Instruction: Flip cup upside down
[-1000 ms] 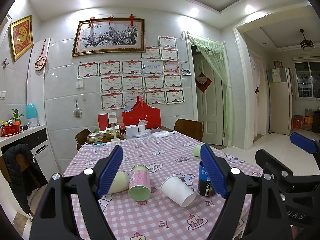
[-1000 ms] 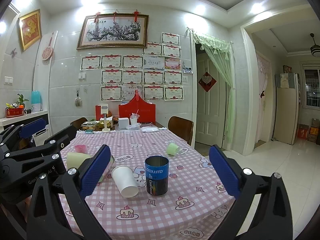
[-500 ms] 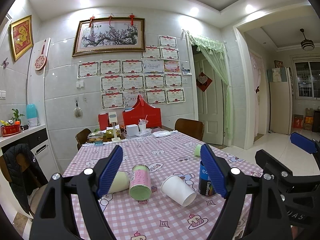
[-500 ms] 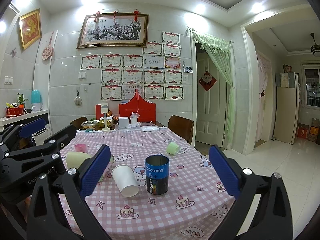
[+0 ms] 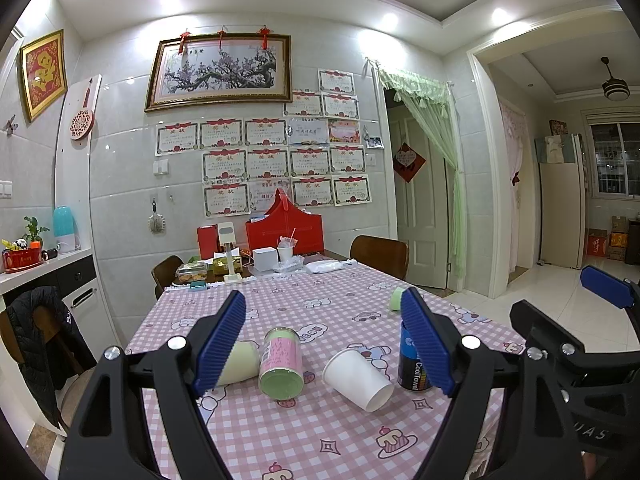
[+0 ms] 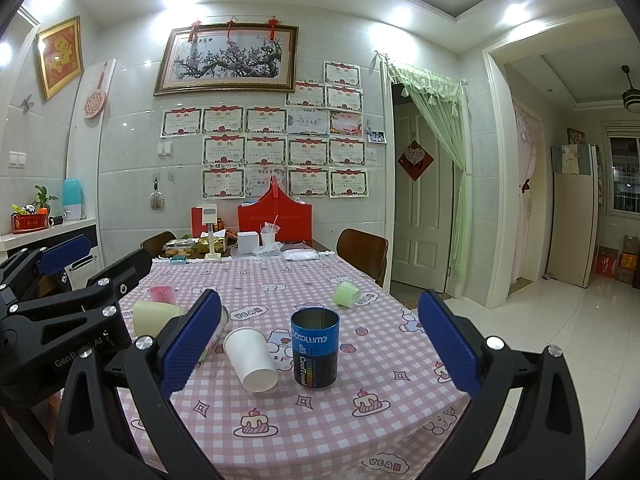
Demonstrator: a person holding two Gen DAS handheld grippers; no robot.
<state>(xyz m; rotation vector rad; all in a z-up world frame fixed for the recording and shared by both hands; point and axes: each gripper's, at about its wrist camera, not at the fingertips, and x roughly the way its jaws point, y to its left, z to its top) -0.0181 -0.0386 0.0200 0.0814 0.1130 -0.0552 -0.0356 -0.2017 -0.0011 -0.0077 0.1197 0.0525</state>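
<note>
While both grippers hover wide open and empty, left gripper (image 5: 322,344) w/ blue pads frames the white paper cup (image 5: 357,380) lying on its side, mouth toward camera, just left of the right gripper (image 6: 318,346) & upright blue tin can (image 6: 315,347).

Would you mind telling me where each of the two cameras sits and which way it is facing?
Left wrist: on the left gripper, facing along the table; its open fingers show, with the right gripper beside.
Right wrist: on the right gripper, facing the same way; the left gripper shows beside.
Shared: white paper cup, blue can.
</note>
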